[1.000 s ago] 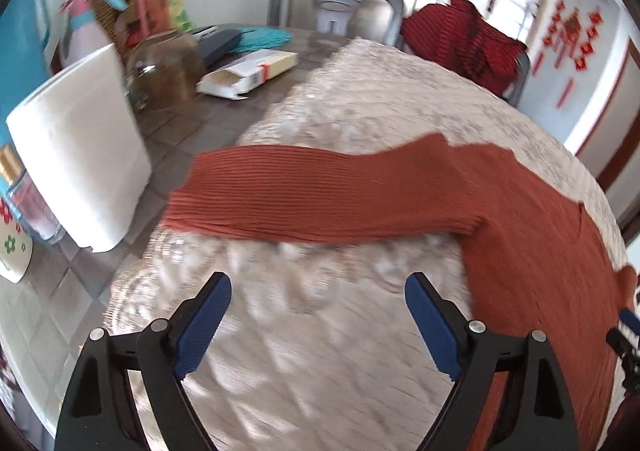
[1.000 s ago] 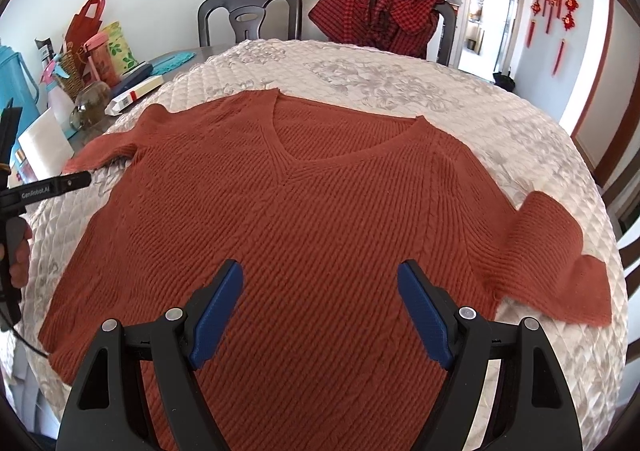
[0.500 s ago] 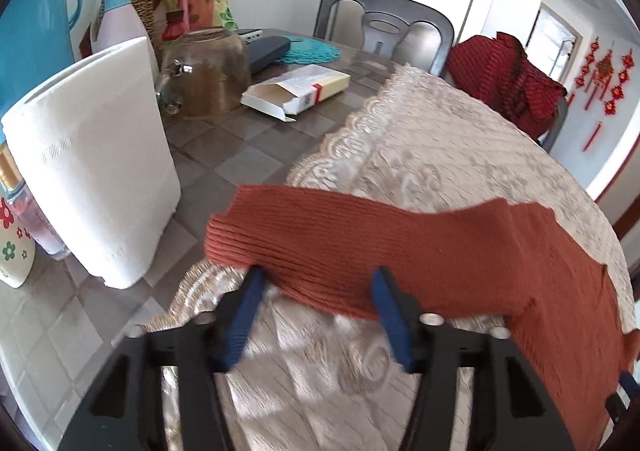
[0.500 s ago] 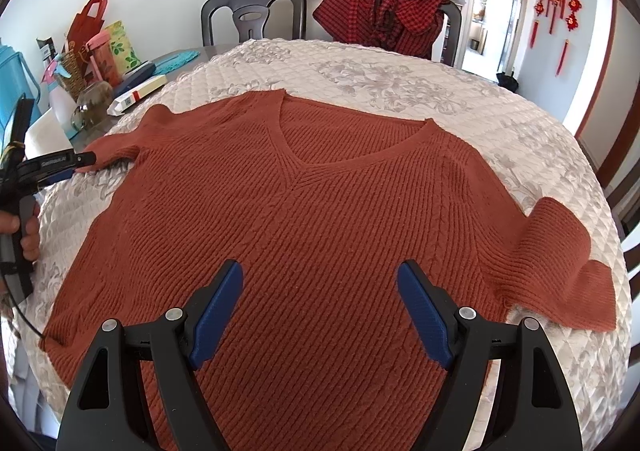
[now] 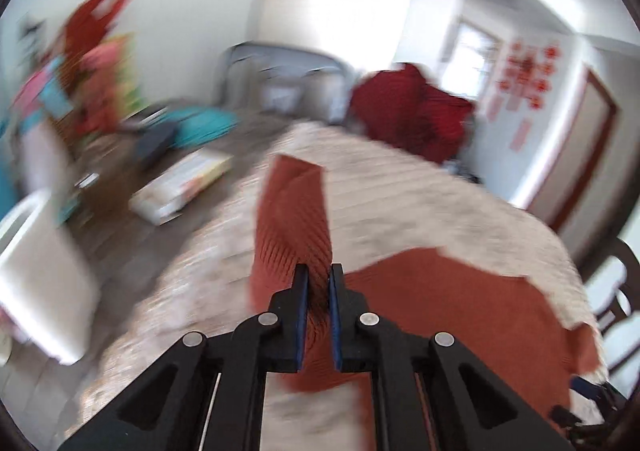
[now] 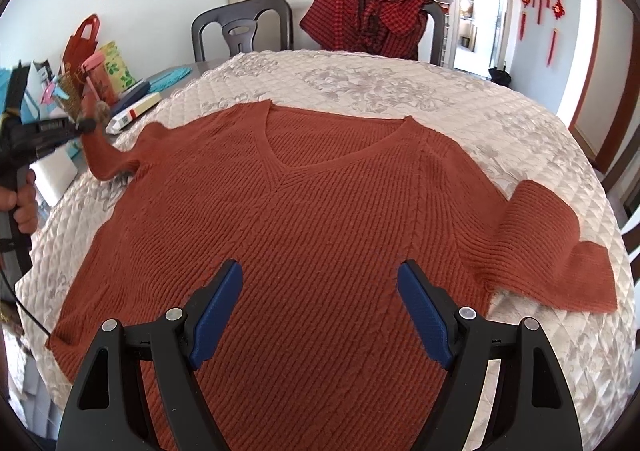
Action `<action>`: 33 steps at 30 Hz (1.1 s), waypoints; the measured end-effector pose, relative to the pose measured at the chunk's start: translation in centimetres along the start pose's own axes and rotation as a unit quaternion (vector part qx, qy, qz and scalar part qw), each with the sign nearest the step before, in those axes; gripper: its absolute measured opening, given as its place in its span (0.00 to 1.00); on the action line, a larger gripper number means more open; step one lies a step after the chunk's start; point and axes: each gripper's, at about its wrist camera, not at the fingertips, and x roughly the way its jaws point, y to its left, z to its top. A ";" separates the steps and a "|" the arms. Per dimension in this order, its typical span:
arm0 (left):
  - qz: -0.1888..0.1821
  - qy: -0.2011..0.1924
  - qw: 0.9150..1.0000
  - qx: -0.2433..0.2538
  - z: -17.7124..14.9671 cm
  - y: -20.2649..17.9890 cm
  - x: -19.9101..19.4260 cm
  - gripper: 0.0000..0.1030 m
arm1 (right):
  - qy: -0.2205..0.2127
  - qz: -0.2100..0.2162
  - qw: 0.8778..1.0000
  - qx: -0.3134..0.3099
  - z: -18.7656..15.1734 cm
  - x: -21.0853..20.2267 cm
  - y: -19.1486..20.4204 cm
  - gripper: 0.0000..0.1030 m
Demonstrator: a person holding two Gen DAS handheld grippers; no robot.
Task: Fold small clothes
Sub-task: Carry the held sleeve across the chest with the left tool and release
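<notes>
On the quilted tablecloth (image 6: 400, 91) a rust-red V-neck sweater (image 6: 320, 211) is being shown spread flat, neckline to the far side. At the left edge its sleeve (image 5: 292, 219) is being pinched between the pads of the left gripper (image 5: 319, 283), whose jaws have just been closing, and the cuff is being held clear of the cloth. That gripper is being gripped by a hand (image 6: 24, 199) at the far left. The right gripper (image 6: 320, 311) is being held over the near hem, jaws wide apart, nothing between them. The right sleeve (image 6: 560, 251) is lying folded near the table's right edge. Clutter is being seen beyond the lifted sleeve: a white box (image 6: 132, 117), bags (image 6: 86, 47), a paper roll (image 5: 36, 275). Chairs (image 6: 244, 29) are standing far off, one draped in red checked cloth (image 6: 360, 19).
</notes>
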 end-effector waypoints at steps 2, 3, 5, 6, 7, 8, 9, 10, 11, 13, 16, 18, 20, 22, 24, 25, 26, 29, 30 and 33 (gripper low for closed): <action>-0.050 0.004 0.998 0.029 0.2 -3.5 0.3 0.11 | -0.002 0.000 1.000 0.006 0.0 -0.2 -0.2 0.77; -0.076 0.011 0.996 0.042 0.1 -5.2 0.8 0.11 | -0.003 0.000 1.000 0.009 0.0 -0.3 -0.4 0.77; -0.119 0.029 0.990 0.069 -0.5 -8.4 2.0 0.11 | -0.004 0.000 1.000 0.015 -0.1 -0.4 -0.7 0.77; -0.137 0.041 0.986 0.083 -1.0 -9.7 2.7 0.11 | -0.004 -0.001 1.000 0.019 -0.2 -0.5 -0.9 0.77; -0.158 0.059 0.981 0.098 -1.8 -11.2 3.6 0.11 | -0.004 -0.001 1.000 0.023 -0.3 -0.6 -1.1 0.77; -0.173 0.082 0.975 0.109 -2.7 -12.4 4.7 0.12 | -0.004 -0.001 1.000 0.029 -0.4 -0.6 -1.4 0.77; -0.183 0.104 0.971 0.117 -3.6 -13.3 5.6 0.12 | -0.003 0.000 0.999 0.034 -0.4 -0.6 -1.7 0.77; -0.191 0.116 0.967 0.123 -4.2 -13.8 6.0 0.13 | -0.002 0.001 0.999 0.041 -0.5 -0.7 -2.1 0.77; -0.196 0.130 0.963 0.132 -4.9 -14.3 6.4 0.15 | -0.001 0.003 0.999 0.047 -0.5 -0.7 -2.4 0.77; -0.206 0.135 0.960 0.132 -5.4 -14.1 6.2 0.30 | 0.000 0.010 0.998 0.061 -0.5 -0.7 -3.1 0.77; -0.218 0.100 0.964 0.115 -4.5 -11.9 3.8 0.42 | -0.003 0.031 0.996 0.080 -0.1 -0.8 -3.9 0.77; -0.204 0.076 0.971 0.103 -3.2 -10.0 2.9 0.44 | -0.009 0.056 0.994 0.092 0.5 -0.7 -4.0 0.77; -0.151 0.055 0.982 0.096 -2.1 -7.5 2.9 0.44 | -0.014 0.082 0.992 0.100 1.2 -0.5 -3.9 0.71; -0.105 0.054 0.989 0.090 -1.4 -5.5 3.5 0.44 | -0.008 0.096 0.990 0.104 2.1 0.4 -3.5 0.62; -0.079 0.071 0.992 0.075 -1.0 -3.5 5.0 0.43 | 0.003 0.102 0.989 0.103 3.0 1.9 -3.0 0.53; -0.076 0.077 0.992 0.070 -1.1 -2.9 5.6 0.43 | 0.011 0.105 0.989 0.102 3.6 2.9 -2.9 0.52; -0.068 0.088 0.992 0.066 -1.1 -2.3 6.5 0.43 | 0.021 0.107 0.988 0.107 4.2 4.0 -2.9 0.52; -0.070 0.119 0.989 0.060 -2.0 -2.0 8.8 0.40 | 0.041 0.108 0.987 0.114 5.2 6.3 -3.0 0.51; -0.074 0.126 0.987 0.058 -2.3 -2.0 9.2 0.34 | 0.049 0.100 0.987 0.112 5.5 7.2 -2.9 0.49; -0.080 0.140 0.985 0.058 -2.9 -2.3 10.3 0.17 | 0.059 0.091 0.989 0.099 6.1 8.7 -2.4 0.16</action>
